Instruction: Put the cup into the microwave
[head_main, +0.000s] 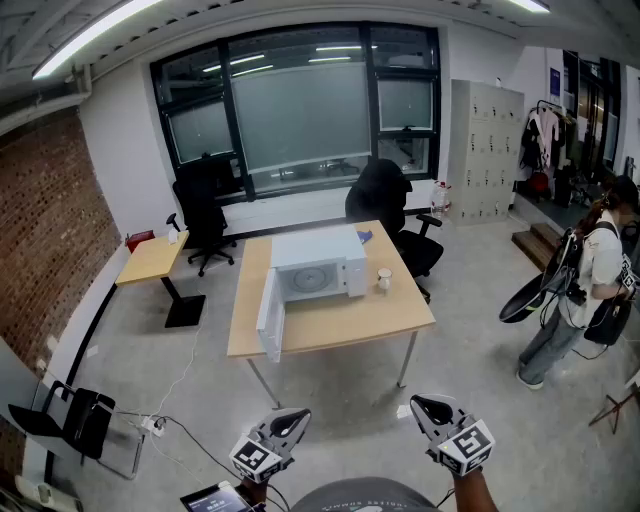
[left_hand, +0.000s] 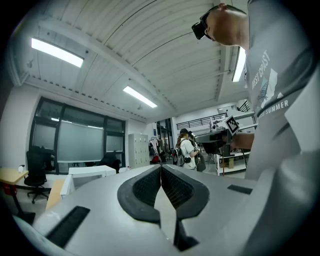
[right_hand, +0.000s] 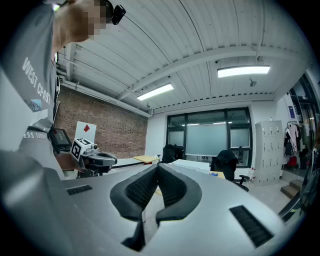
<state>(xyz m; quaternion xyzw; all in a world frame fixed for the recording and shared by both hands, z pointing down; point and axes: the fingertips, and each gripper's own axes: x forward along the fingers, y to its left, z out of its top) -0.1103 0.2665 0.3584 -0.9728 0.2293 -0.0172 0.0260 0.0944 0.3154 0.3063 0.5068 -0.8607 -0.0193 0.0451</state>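
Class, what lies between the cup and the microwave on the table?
Only a bare strip of table separates the cup from the microwave, as the head view shows.

Shirt (left_hand: 278, 65) reads "WEST COAST" (also "SUMMER")

The right tool (right_hand: 158, 169) points level, its jaws pressed together with nothing between them. The left tool (right_hand: 113, 159) hangs at left before a brick wall (right_hand: 111, 134).

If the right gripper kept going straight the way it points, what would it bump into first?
Nothing near: the way looks free ahead of the shut right gripper. Farther on, its line seems to reach the microwave on the table, though depth is hard to judge.
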